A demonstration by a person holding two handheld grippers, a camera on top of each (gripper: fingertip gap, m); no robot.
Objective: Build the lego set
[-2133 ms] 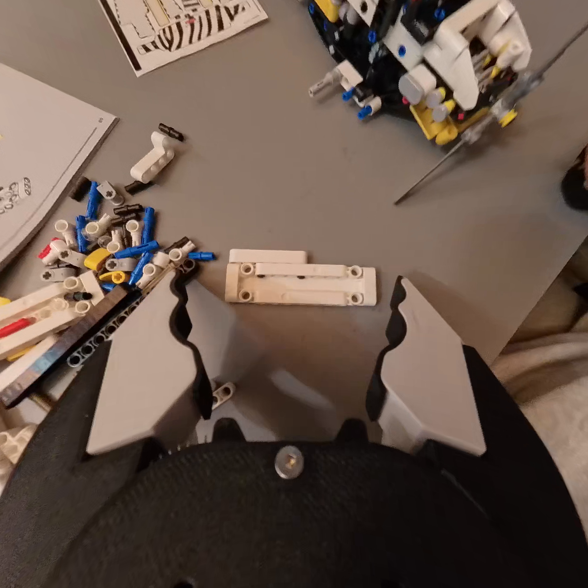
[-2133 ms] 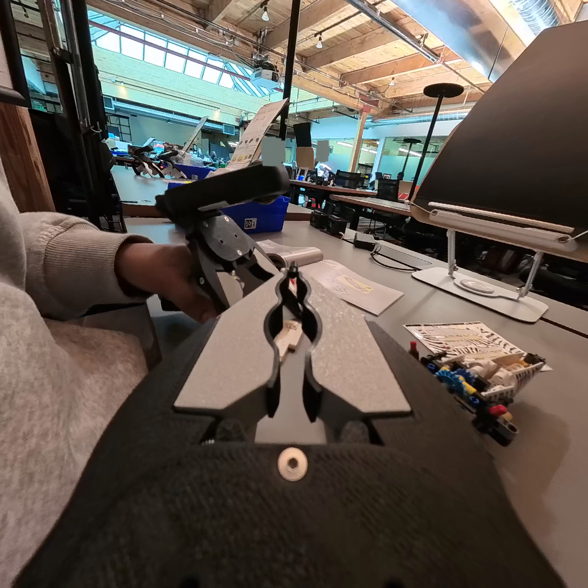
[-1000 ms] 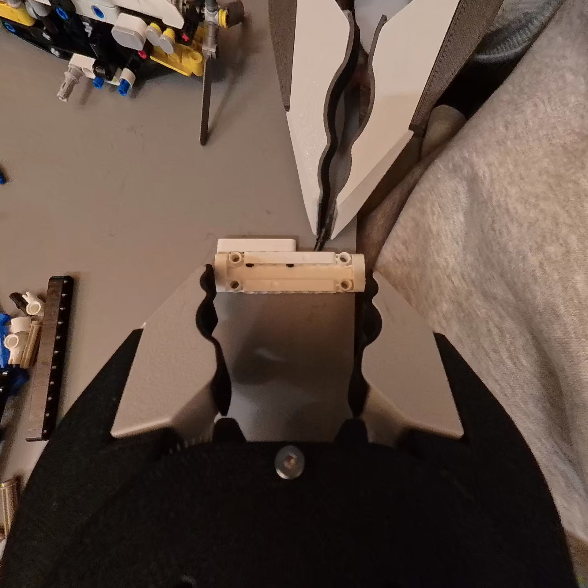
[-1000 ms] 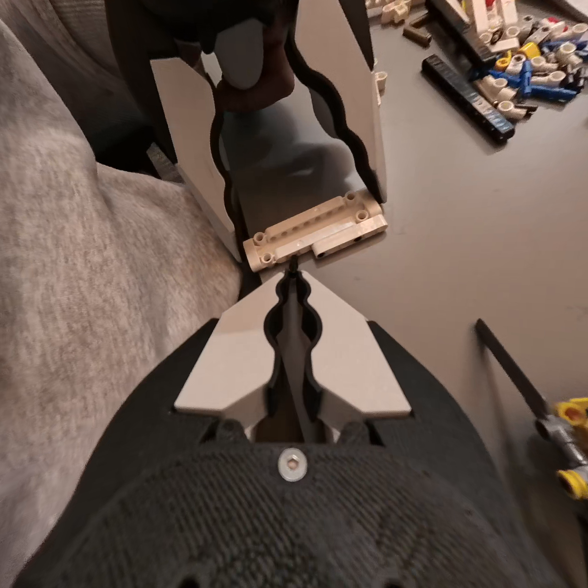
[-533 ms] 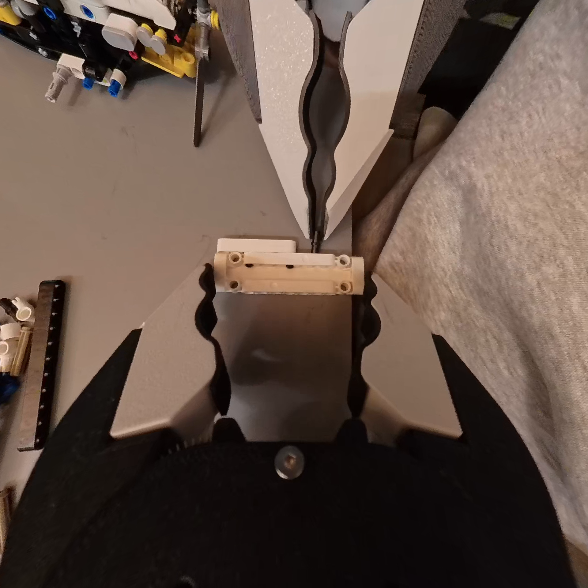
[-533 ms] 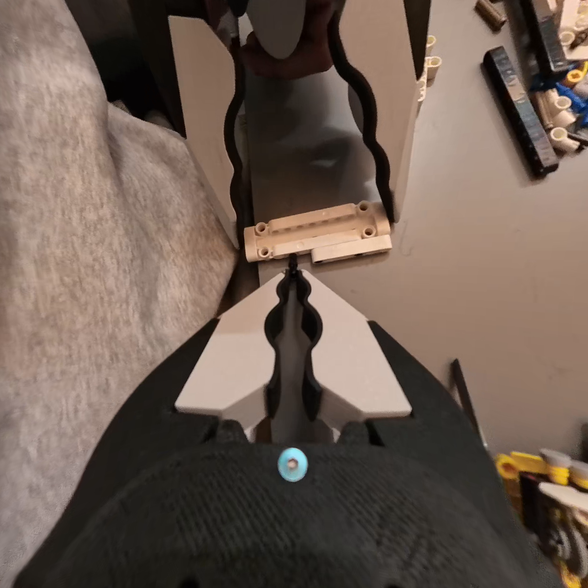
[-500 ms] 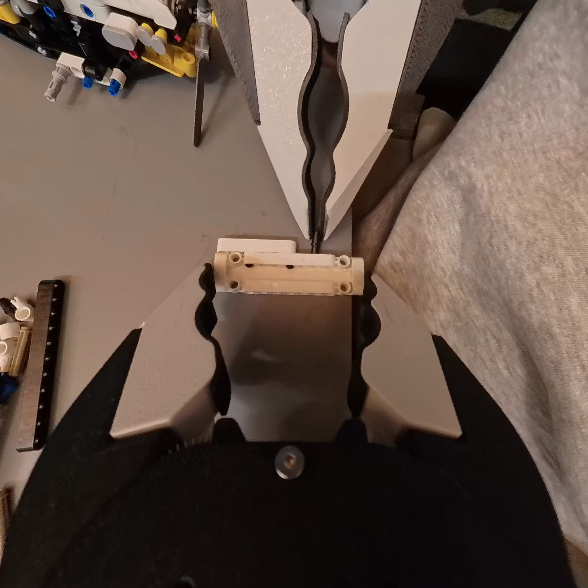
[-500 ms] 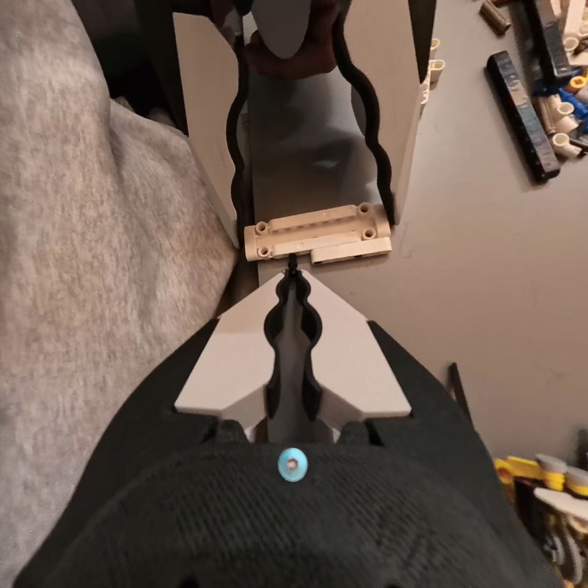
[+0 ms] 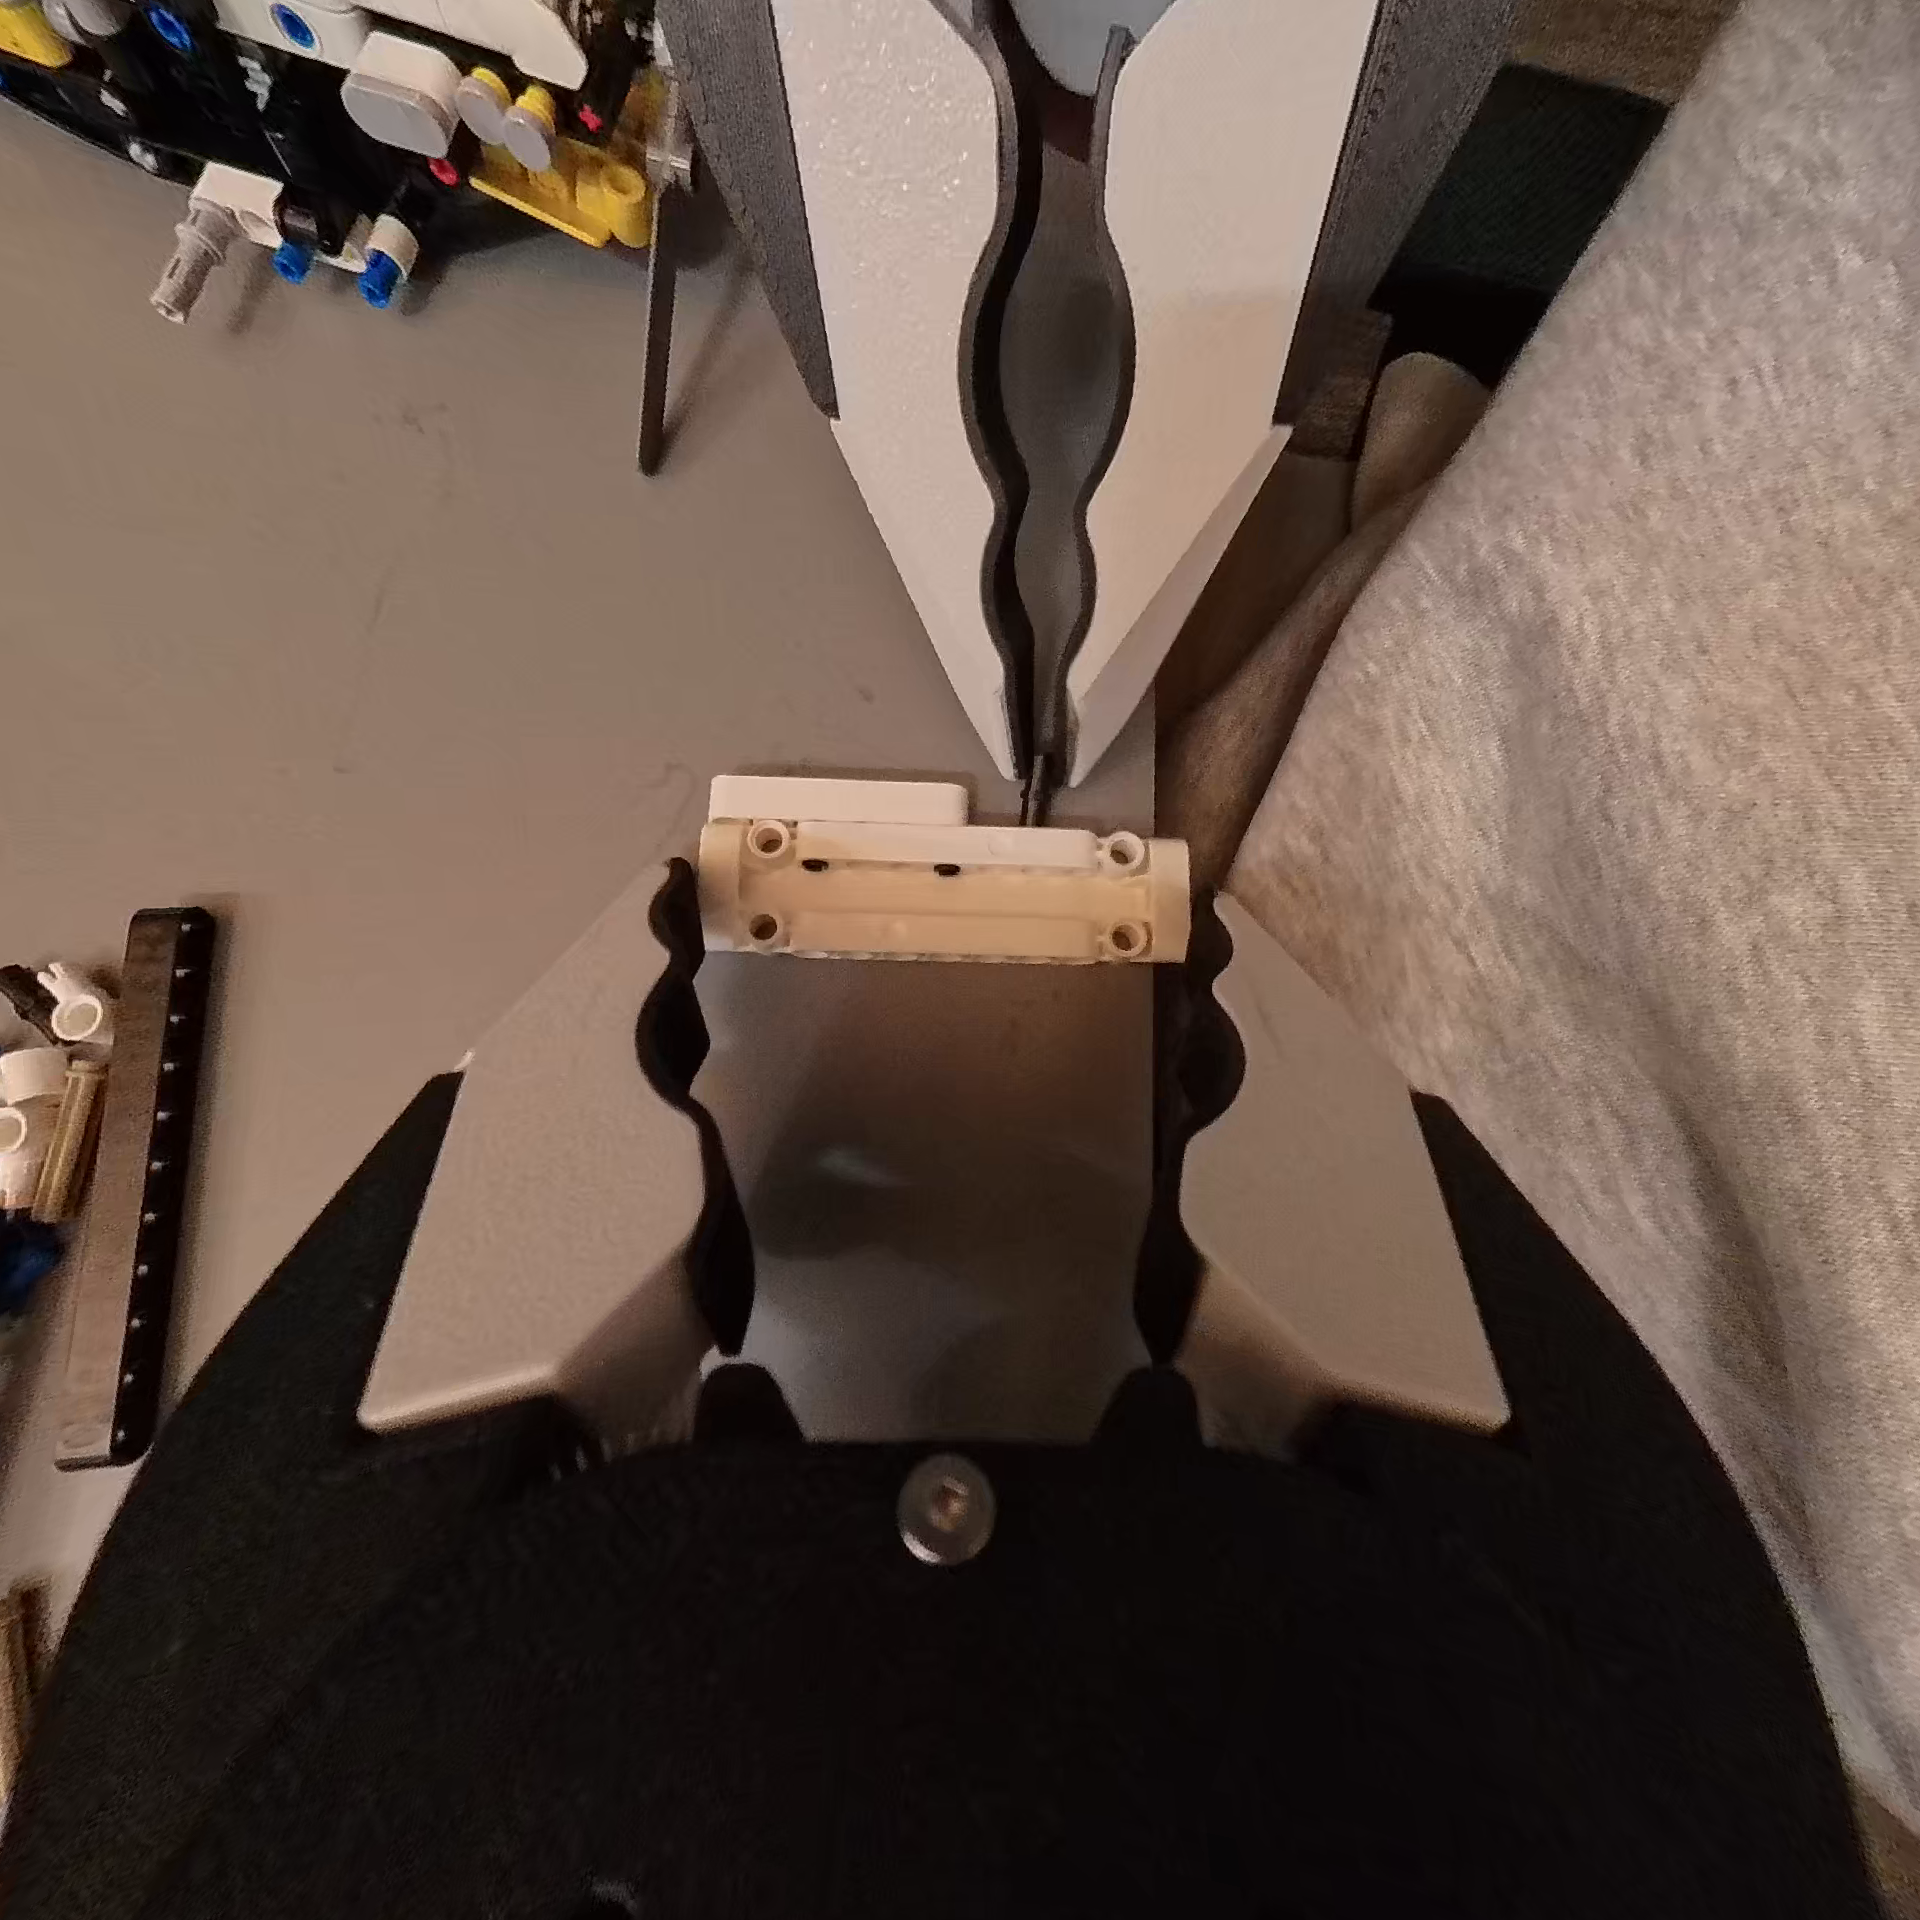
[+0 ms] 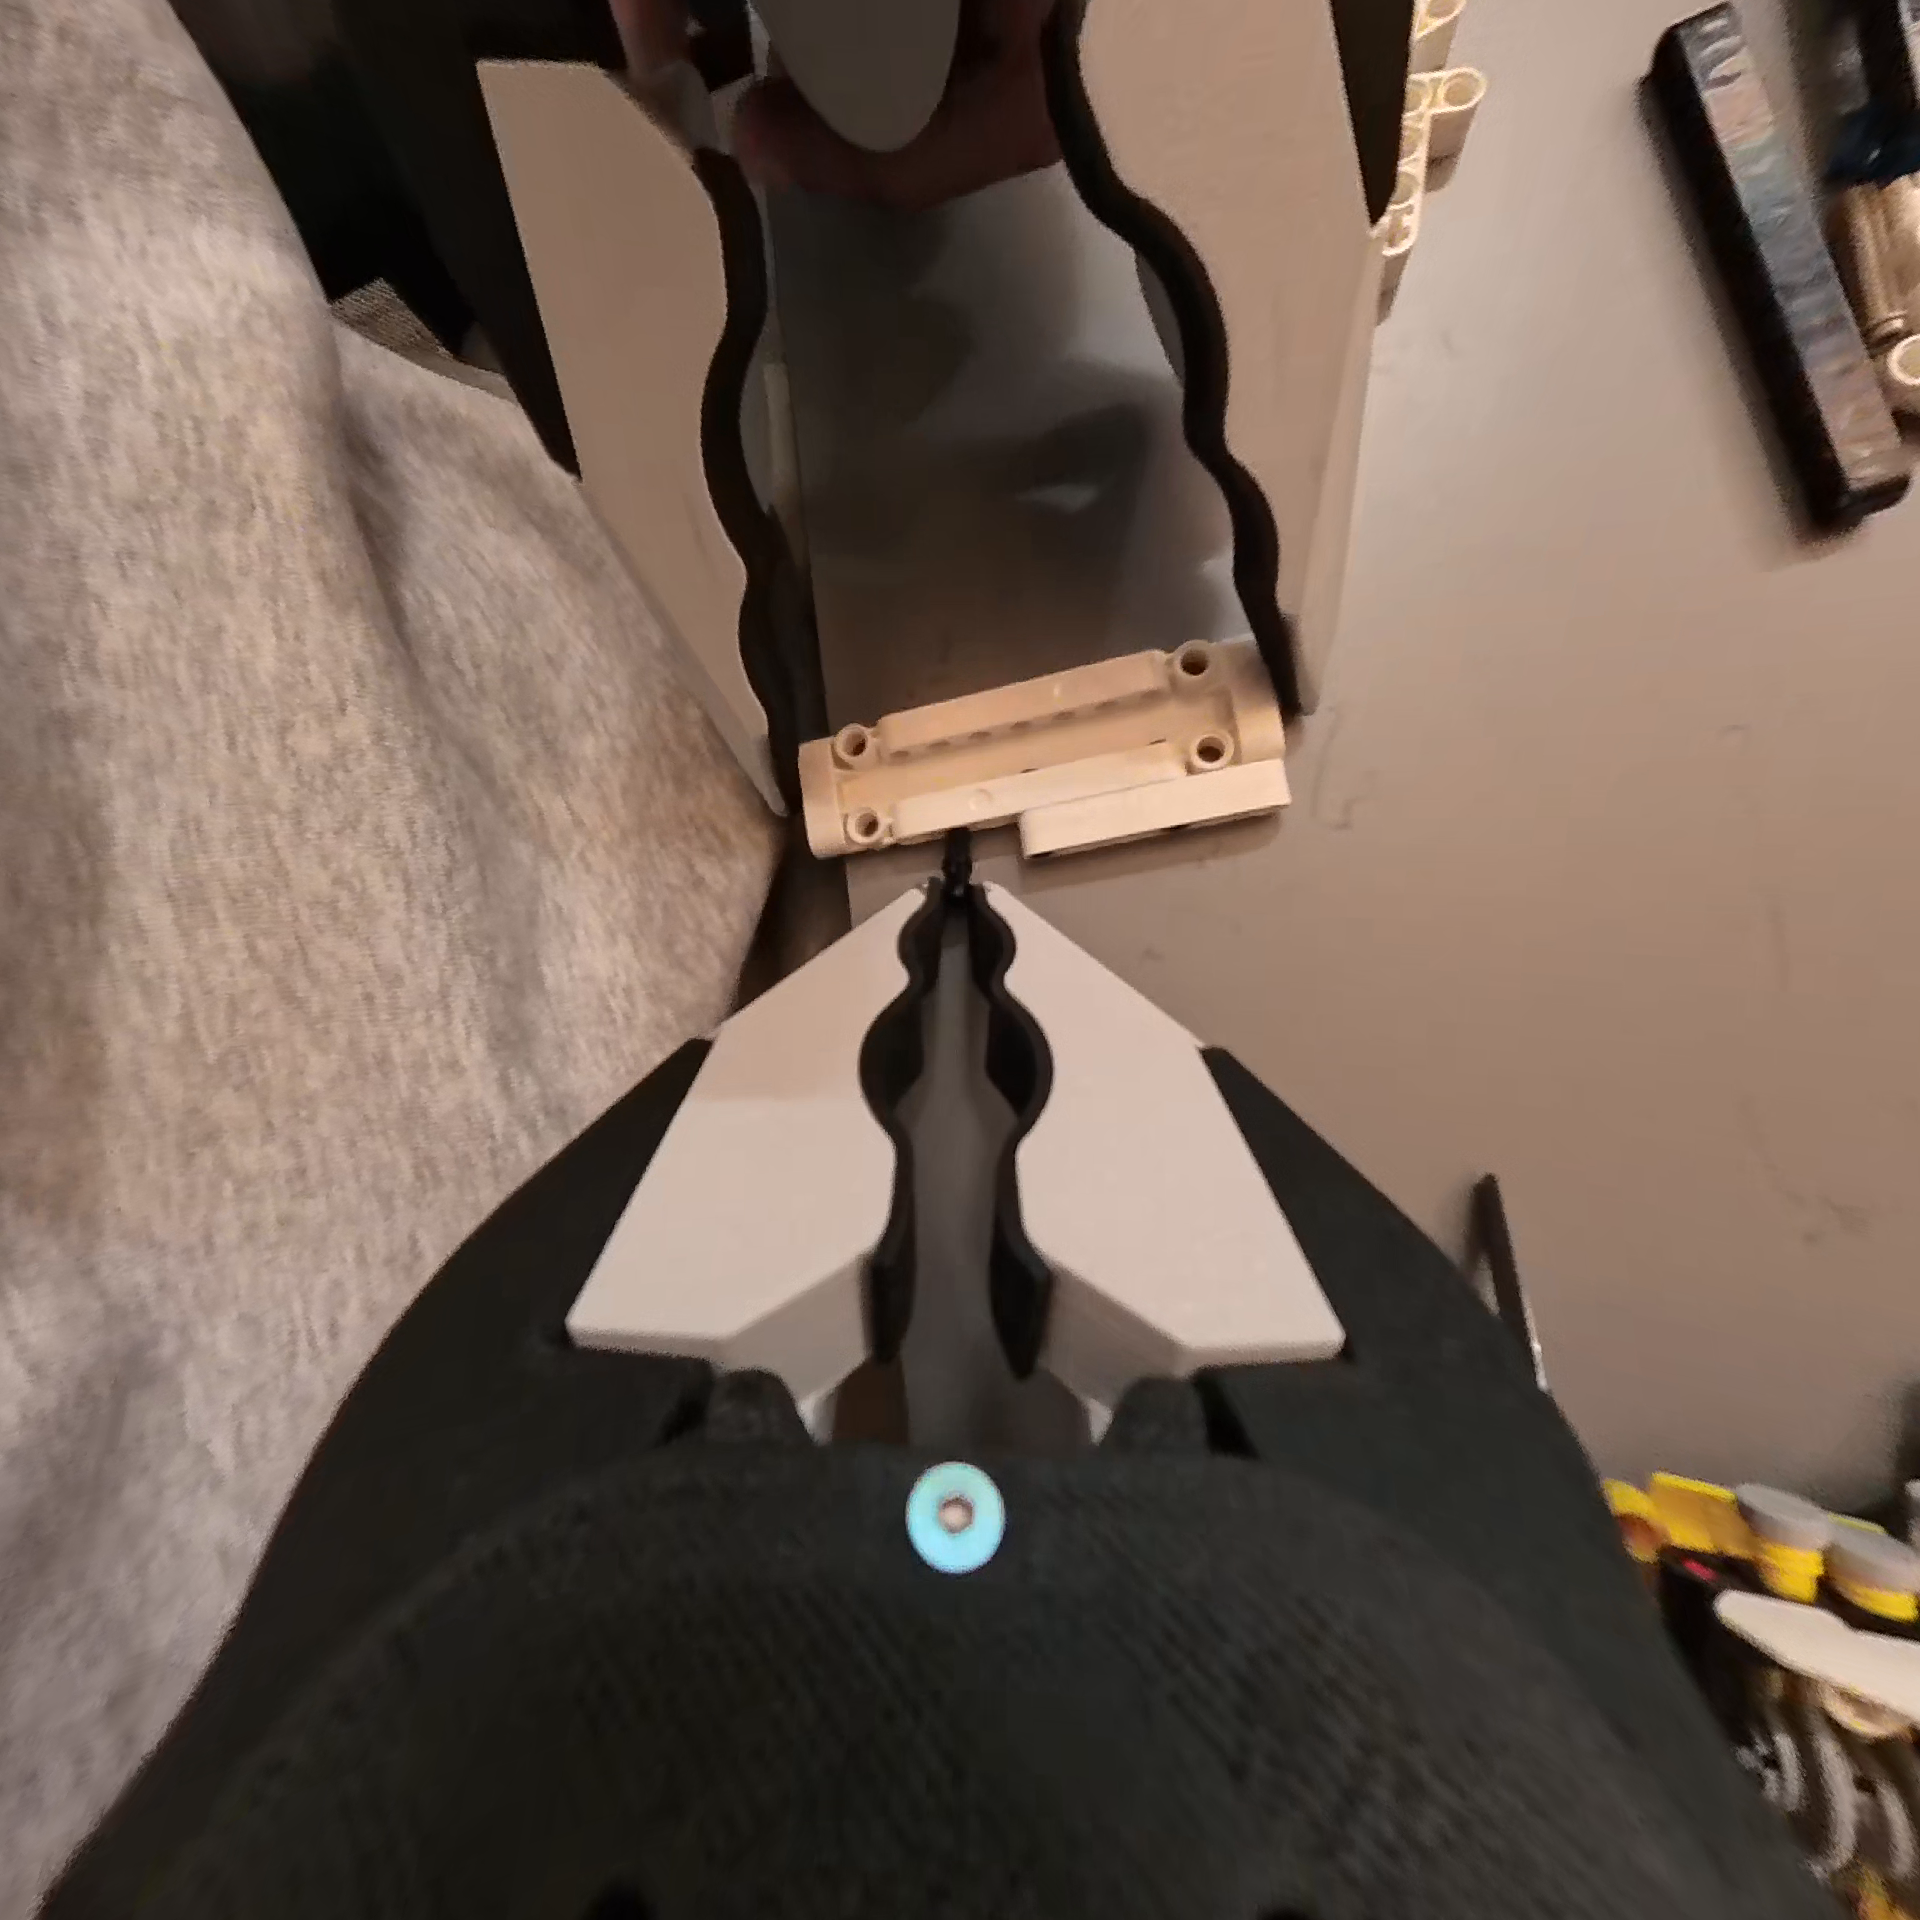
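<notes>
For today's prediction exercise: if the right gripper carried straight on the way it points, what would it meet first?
Most likely the white panel piece held across the left gripper; the black pin in the right gripper already looks almost touching its edge.

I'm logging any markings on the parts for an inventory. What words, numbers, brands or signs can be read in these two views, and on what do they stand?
None can be read in either view.
White panel in the left gripper: plain, only holes.
Black pin in the right gripper: no marks.
Long black beam: only a row of holes.
Model: coloured parts, no legible writing.
</notes>
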